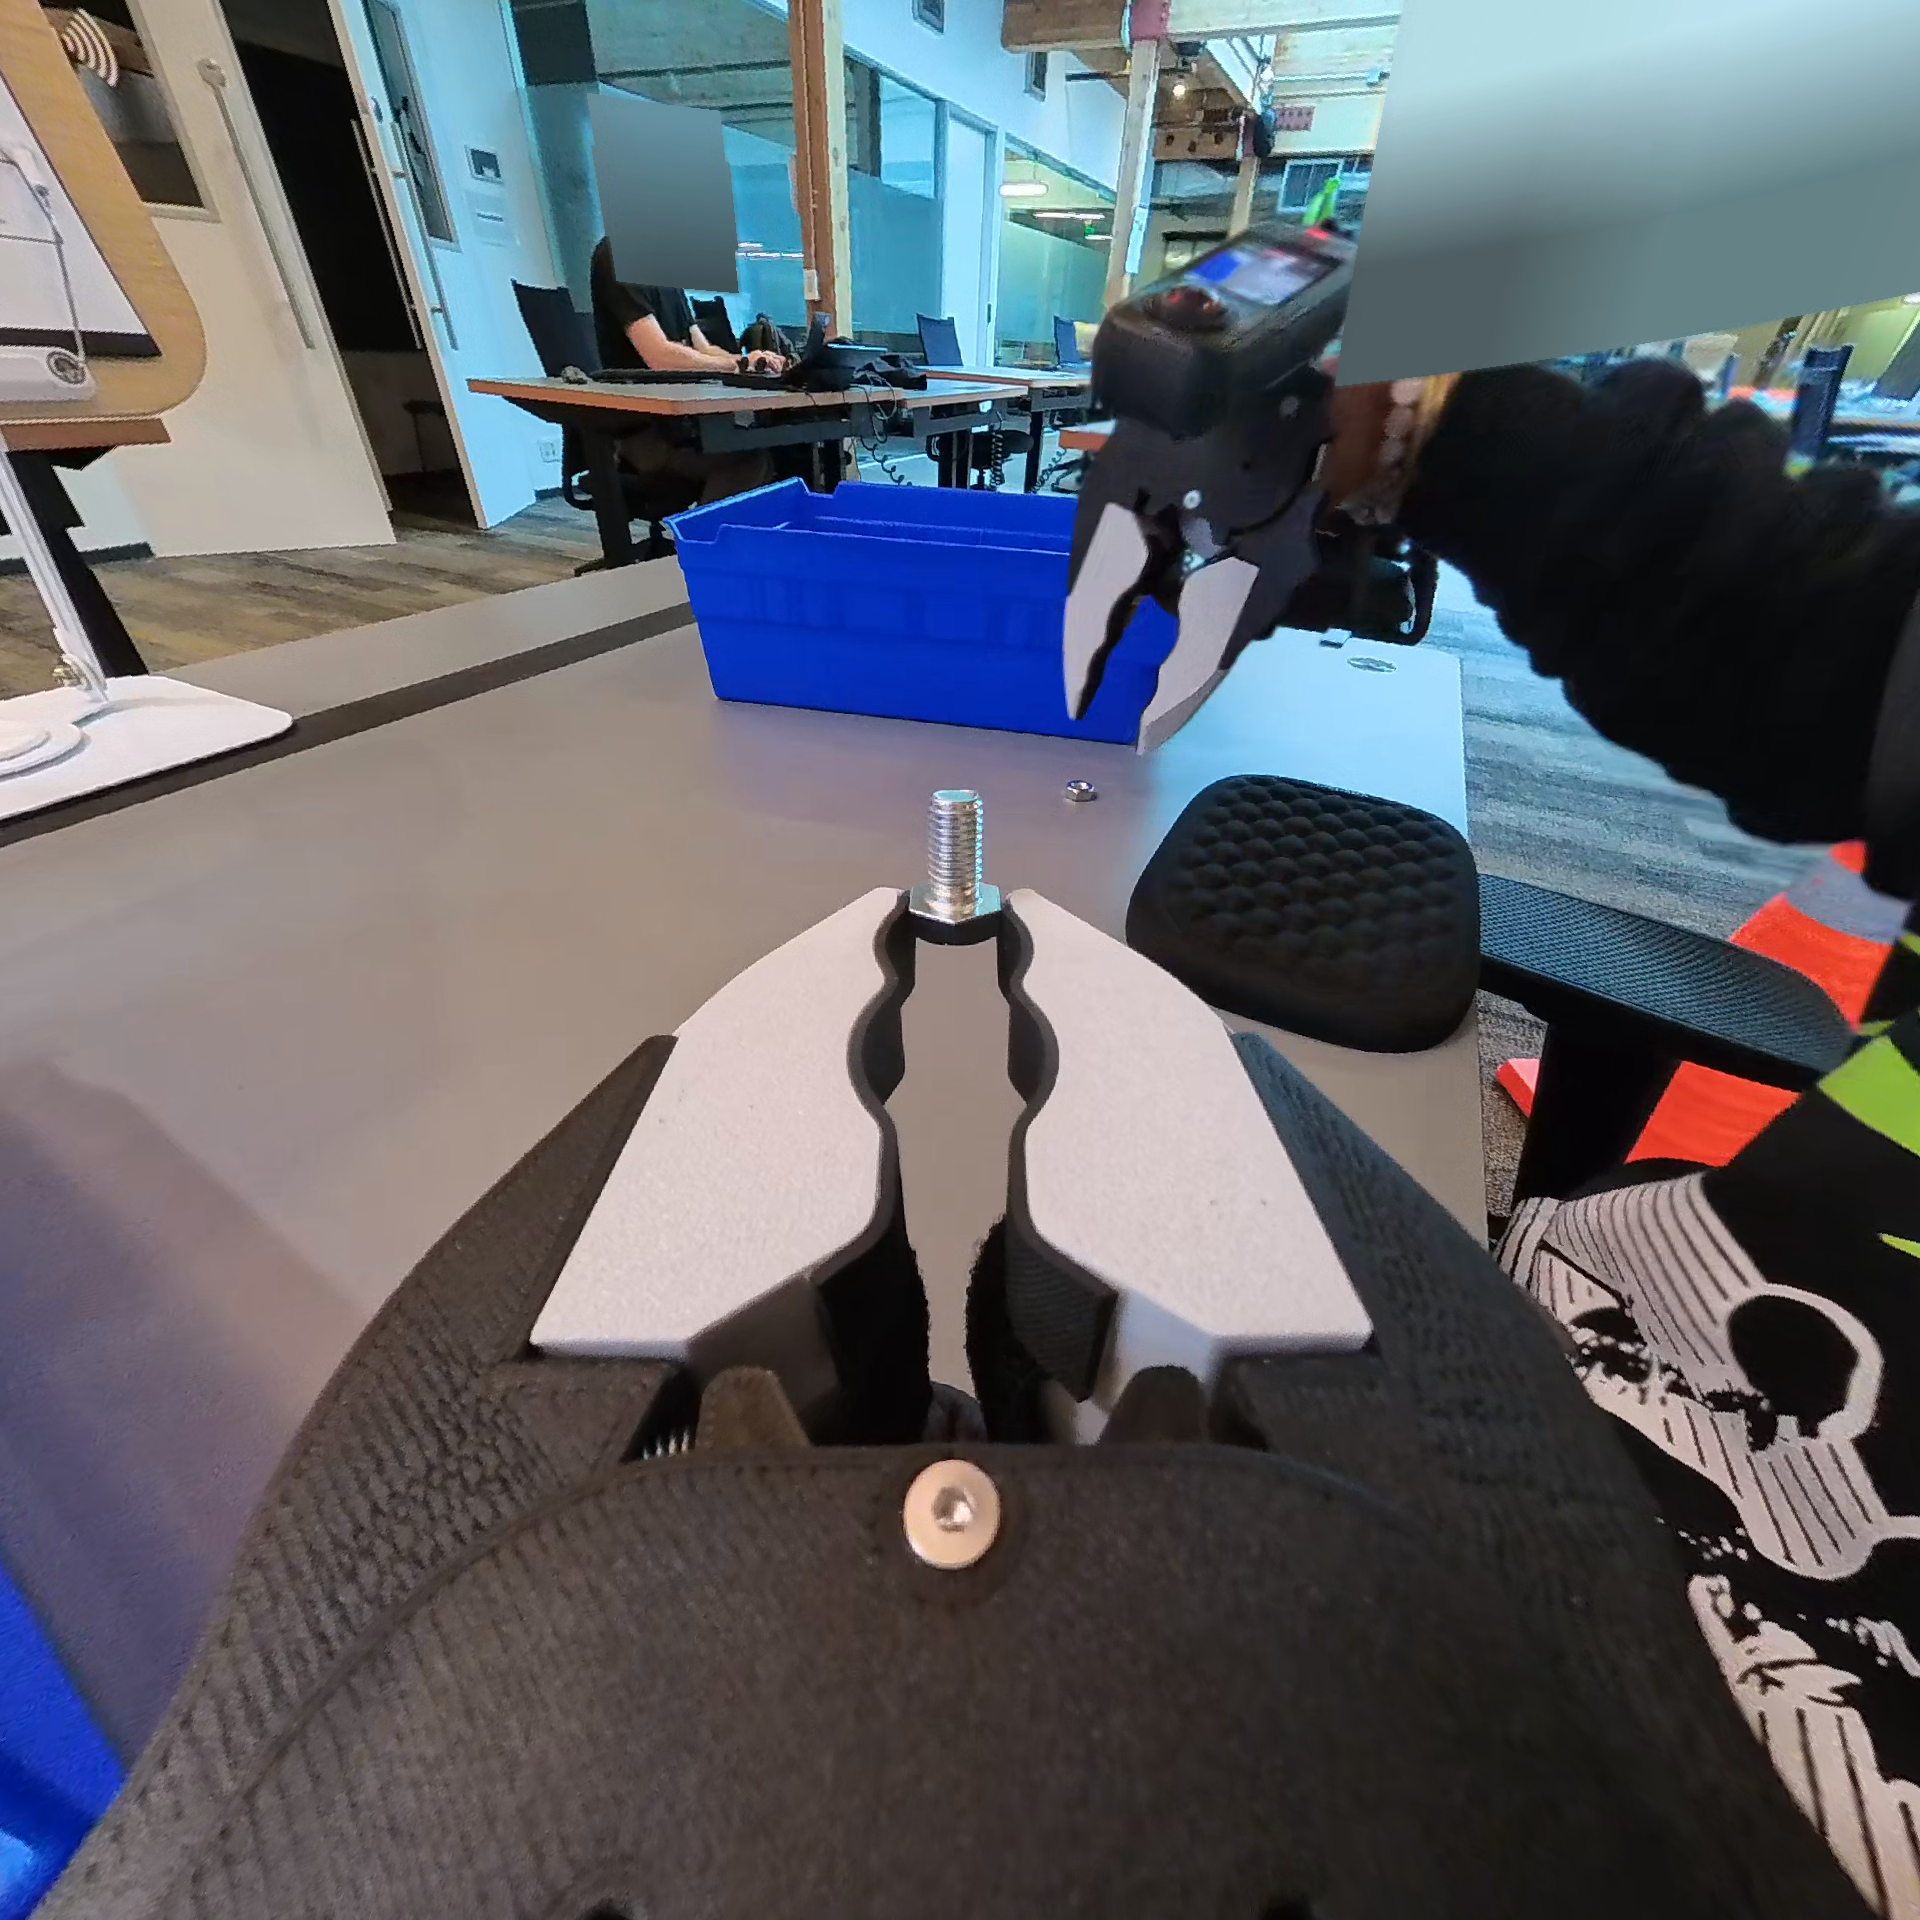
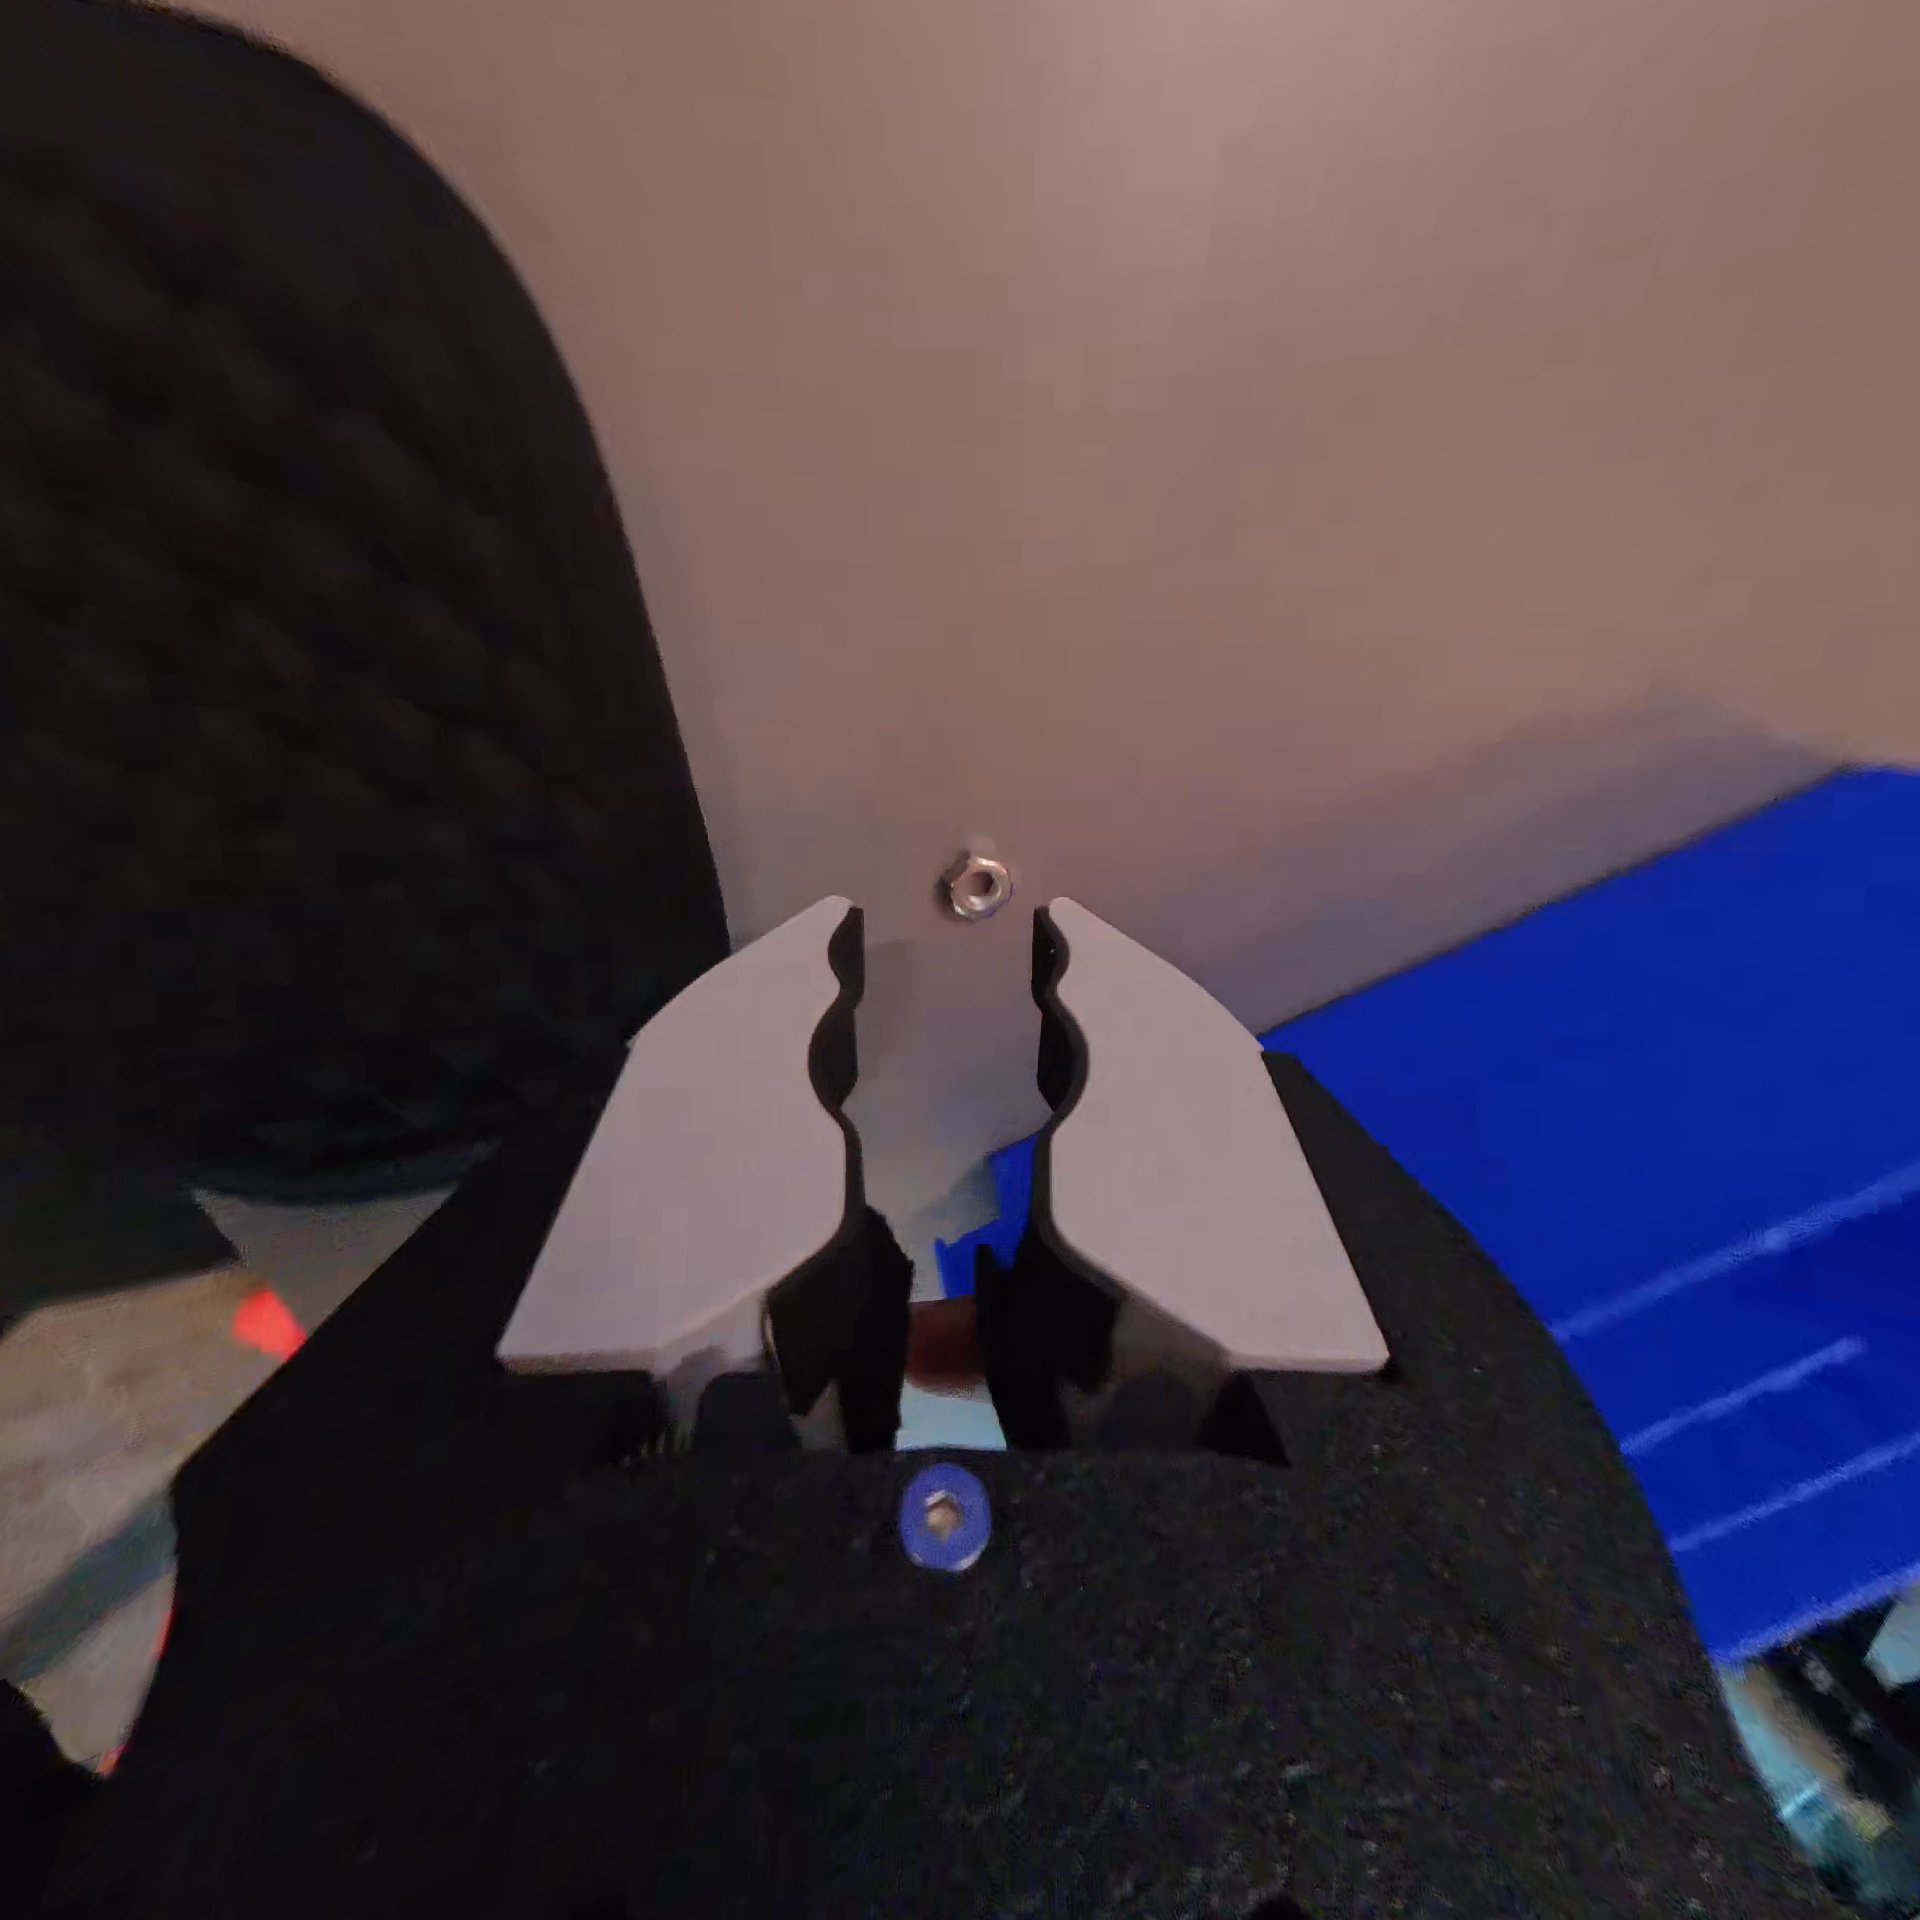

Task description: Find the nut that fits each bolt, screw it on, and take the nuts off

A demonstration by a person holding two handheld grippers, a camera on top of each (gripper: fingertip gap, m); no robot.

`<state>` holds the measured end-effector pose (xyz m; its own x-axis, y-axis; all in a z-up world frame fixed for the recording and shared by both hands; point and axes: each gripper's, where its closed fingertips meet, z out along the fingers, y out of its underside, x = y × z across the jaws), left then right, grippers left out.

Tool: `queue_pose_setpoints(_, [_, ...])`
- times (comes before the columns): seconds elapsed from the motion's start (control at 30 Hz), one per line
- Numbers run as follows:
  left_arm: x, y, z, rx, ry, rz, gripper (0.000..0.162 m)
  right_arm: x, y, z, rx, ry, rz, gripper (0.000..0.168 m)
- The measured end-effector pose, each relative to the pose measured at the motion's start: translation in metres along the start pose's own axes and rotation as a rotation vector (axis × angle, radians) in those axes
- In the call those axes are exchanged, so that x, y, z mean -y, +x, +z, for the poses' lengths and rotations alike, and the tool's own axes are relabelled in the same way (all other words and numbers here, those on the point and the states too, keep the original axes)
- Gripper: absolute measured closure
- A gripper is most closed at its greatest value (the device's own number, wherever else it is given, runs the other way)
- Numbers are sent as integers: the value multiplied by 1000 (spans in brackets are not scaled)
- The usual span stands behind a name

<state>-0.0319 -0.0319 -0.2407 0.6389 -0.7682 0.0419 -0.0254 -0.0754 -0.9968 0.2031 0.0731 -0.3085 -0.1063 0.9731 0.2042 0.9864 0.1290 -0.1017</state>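
Upright, threaded steel bolt (image 1: 956, 854); hexagonal nut (image 2: 975, 885)

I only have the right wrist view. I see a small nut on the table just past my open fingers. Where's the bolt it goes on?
Observer: The bolt is in the left hand-held gripper, clamped by its hex head with the threaded end pointing up.
Operator: Is anything already screwed on it?
Observer: No, the threads are bare from the head to the tip.
Operator: How far off the table is my gripper?
Observer: The left wrist view shows the right hand-held gripper above the grey table, tips pointing down, with the nut lying loose below them.
Operator: Anything near that nut?
Observer: A blue bin behind it and a black textured pad beside it.
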Motion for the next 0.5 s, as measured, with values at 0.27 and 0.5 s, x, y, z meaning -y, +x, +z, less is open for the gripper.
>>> queue_pose_setpoints(0.27, [0,0,0,-5,-1,-3,147,-5,0,22,177,-152,-221,139])
queue_pose_setpoints(0.5, [0,1,0,-11,1,-5,147,-9,4,29,170,-175,-255,143])
